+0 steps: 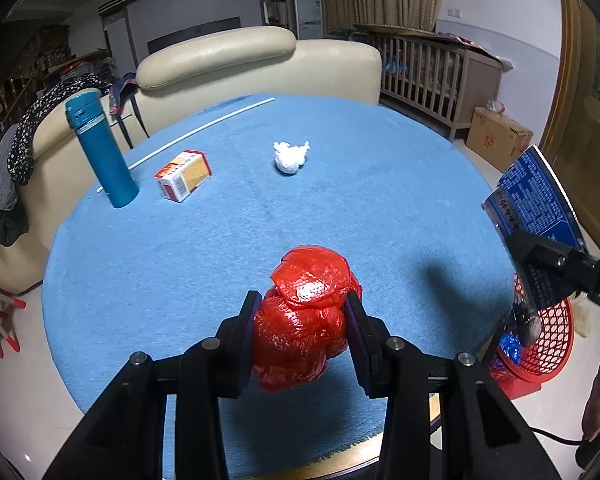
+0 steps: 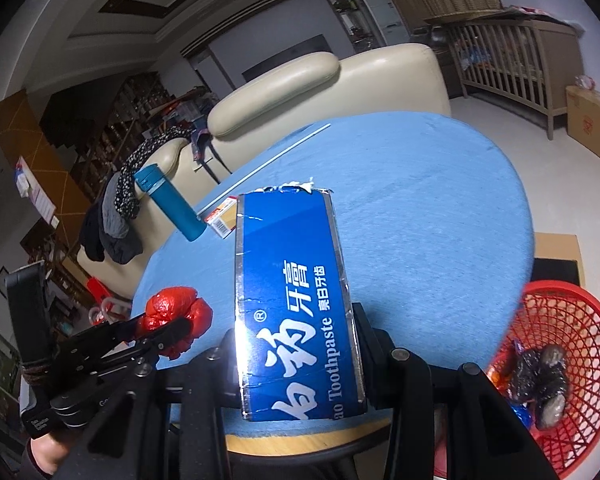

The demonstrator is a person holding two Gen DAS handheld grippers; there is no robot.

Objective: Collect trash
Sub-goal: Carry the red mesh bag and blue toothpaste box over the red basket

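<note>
- Our left gripper (image 1: 300, 320) pinches one red bag ball (image 1: 306, 316), low at 6 o'clock.
- Our right gripper (image 2: 296, 340) clamps one blue toothpaste box (image 2: 292, 300).
- One red basket (image 2: 572, 360) at 4 o'clock holds wrappers.
- On the table (image 1: 380, 200): one tissue wad (image 1: 291, 156), one carton (image 1: 183, 176), one flask (image 1: 100, 152).

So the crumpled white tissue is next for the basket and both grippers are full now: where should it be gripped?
Across the rounded bulk of the white tissue, from above. It lies alone on the blue tablecloth, clear all round; its thin peaks would likely slip or tear.

left wrist: close, downward | right wrist: same | shared: blue table (image 1: 380, 184)
</note>
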